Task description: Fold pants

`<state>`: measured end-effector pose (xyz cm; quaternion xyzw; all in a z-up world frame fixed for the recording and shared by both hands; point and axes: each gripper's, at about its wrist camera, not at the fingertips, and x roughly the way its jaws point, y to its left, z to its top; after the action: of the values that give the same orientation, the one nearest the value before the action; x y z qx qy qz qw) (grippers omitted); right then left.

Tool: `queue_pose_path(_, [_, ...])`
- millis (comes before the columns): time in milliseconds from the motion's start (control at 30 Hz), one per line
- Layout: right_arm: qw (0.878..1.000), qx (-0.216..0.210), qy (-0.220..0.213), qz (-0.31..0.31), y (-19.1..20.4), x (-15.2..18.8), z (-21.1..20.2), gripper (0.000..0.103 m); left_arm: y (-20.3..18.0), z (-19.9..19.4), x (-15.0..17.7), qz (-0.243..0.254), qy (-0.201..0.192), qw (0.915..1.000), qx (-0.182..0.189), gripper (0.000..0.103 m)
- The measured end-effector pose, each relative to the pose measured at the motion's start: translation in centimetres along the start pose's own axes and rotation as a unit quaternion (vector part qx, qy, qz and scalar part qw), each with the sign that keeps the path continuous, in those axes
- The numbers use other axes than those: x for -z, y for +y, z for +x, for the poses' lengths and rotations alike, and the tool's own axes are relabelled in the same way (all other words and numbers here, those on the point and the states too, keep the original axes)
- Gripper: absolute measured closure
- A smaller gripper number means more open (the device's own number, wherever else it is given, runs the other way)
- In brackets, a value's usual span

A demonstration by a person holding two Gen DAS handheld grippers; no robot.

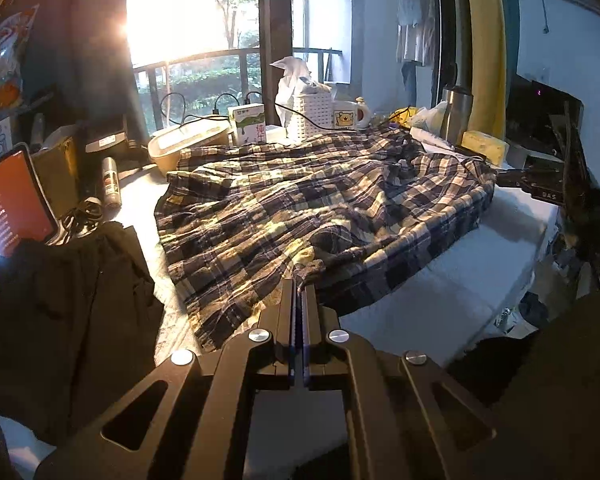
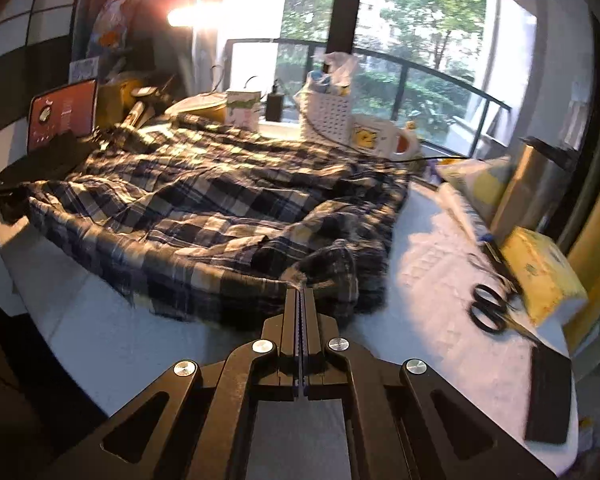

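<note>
Both grippers' fingers, left [image 1: 299,280] and right [image 2: 300,289], clamped on rumpled plaid pants [image 1: 308,200].

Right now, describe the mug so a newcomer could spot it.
Start at the window at the table's far edge. Beside the white perforated basket stands the mug: white, with a yellow bear picture, just beyond the plaid pants.

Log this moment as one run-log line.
step: grasp near edge | left gripper: shut on plaid pants | right gripper: shut on plaid pants | pants: spread, rumpled, on white table
</note>
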<state>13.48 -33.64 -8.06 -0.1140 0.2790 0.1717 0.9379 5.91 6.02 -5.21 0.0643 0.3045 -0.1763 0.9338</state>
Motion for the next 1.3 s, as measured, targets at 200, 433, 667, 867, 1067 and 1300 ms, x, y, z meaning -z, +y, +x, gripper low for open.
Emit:
queue_pose_path(200, [0.999, 0.024, 0.023, 0.0, -0.7, 1.7, -0.1, 0.102, 0.8, 1.6, 1.3, -0.001, 0.033, 0.9994, -0.009, 0.102])
queue_pose_path(433, [1.0, 0.022, 0.012, -0.008, -2.3, 0.2, 2.1, 0.0, 0.4, 2.9, 2.1, 0.017, 0.067, 0.9976, -0.001, 0.088])
queue_pose_path(667, [0.998, 0.005, 0.042, -0.048, -1.7, -1.9, 5.8, 0.042, -0.1, 3.6, 3.3, 0.053, 0.08, 0.9949, -0.03, 0.018])
queue_pose_path(867, [0.997, 0.013, 0.041, -0.068, -0.4, -1.8, 5.4, 0.086, -0.2, 3.7, 3.2, 0.035, 0.076, 0.9965, -0.002, 0.1])
queue_pose_path(1067, [0.999, 0.035, 0.006, -0.038, -1.2, -1.3, 1.0, 0.089, 1.2, 0.4, 1.3, -0.034, 0.006, 0.9979, 0.054, 0.101])
queue_pose_path(1300, [0.997, 0.05, -0.064, -0.014, -1.8, -2.8, -4.2, 0.089, 2.4, -3.1, -2.7, -0.06, -0.068, 0.9935, 0.069, 0.102])
